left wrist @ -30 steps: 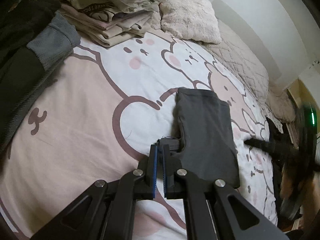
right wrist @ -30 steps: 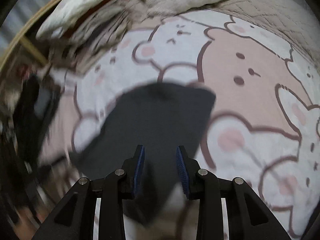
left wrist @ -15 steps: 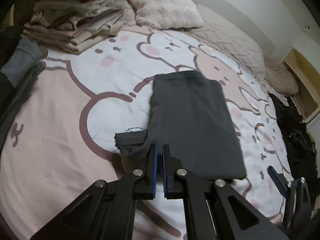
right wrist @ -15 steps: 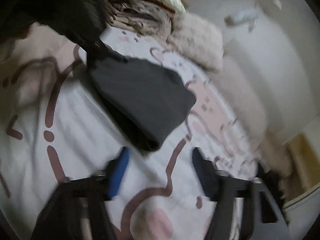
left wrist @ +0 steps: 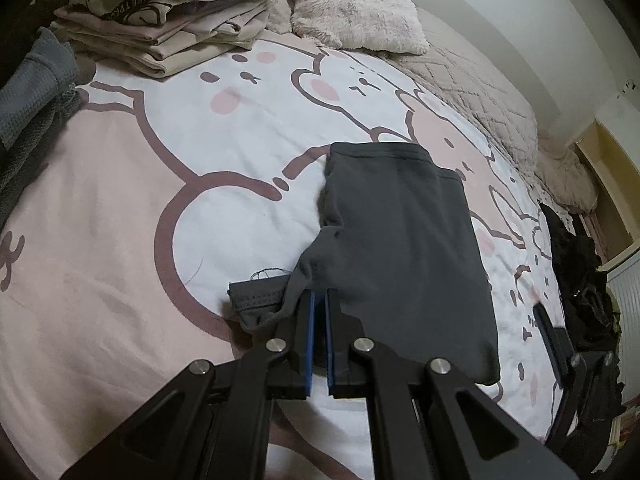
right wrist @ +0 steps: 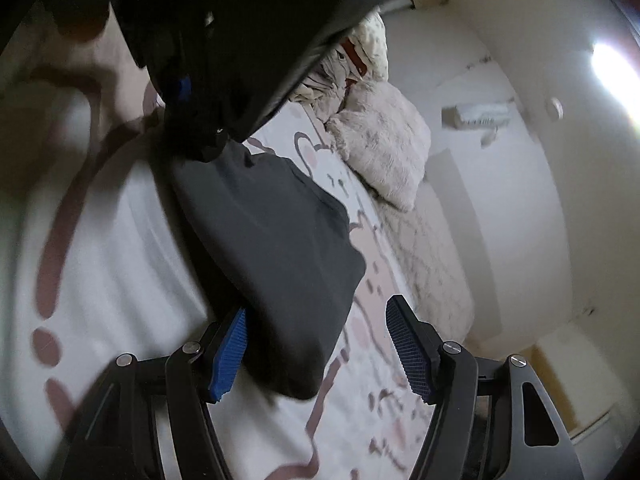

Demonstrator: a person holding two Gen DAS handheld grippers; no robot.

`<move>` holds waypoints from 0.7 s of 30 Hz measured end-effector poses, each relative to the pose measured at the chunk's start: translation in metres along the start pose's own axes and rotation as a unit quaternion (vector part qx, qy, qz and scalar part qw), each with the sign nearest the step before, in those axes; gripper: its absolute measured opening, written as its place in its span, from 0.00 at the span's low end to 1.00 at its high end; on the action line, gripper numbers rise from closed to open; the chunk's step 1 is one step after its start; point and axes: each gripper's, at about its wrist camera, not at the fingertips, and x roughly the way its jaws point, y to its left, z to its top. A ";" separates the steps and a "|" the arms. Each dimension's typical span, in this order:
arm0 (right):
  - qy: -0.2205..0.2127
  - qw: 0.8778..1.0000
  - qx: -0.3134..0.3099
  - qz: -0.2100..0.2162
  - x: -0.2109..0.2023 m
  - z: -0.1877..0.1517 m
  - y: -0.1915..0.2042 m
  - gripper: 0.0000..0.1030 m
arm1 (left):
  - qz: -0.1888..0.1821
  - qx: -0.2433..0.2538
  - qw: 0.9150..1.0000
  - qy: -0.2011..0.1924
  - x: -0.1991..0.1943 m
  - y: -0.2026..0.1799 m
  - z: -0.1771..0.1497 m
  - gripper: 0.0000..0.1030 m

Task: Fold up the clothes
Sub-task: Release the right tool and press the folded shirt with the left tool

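Note:
A dark grey folded garment (left wrist: 404,236) lies on the bunny-print bedspread (left wrist: 168,152). My left gripper (left wrist: 319,300) is shut on the garment's near left edge, where a loose flap (left wrist: 256,292) sticks out. In the right wrist view the same garment (right wrist: 272,256) lies in front of my right gripper (right wrist: 316,344), which is open with its blue pads on either side of the garment's near corner. The right gripper also shows at the right edge of the left wrist view (left wrist: 560,344). The left gripper's body (right wrist: 200,80) hangs over the garment's far end.
A stack of folded light clothes (left wrist: 168,20) and a fluffy pillow (left wrist: 352,4) sit at the head of the bed. A grey knit garment (left wrist: 36,84) lies at the left. Dark clothes (left wrist: 576,264) are piled off the bed's right edge. A quilted blanket (left wrist: 480,92) lines the wall side.
The right gripper has swung round to the garment's end and opened wider. The left gripper stays shut on the left edge and has drawn a little closer to it.

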 end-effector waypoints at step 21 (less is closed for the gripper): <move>0.003 0.998 -0.017 0.063 0.015 -0.054 -0.024 0.66 | 0.036 0.046 0.998 0.006 0.013 -0.004 -0.001 0.05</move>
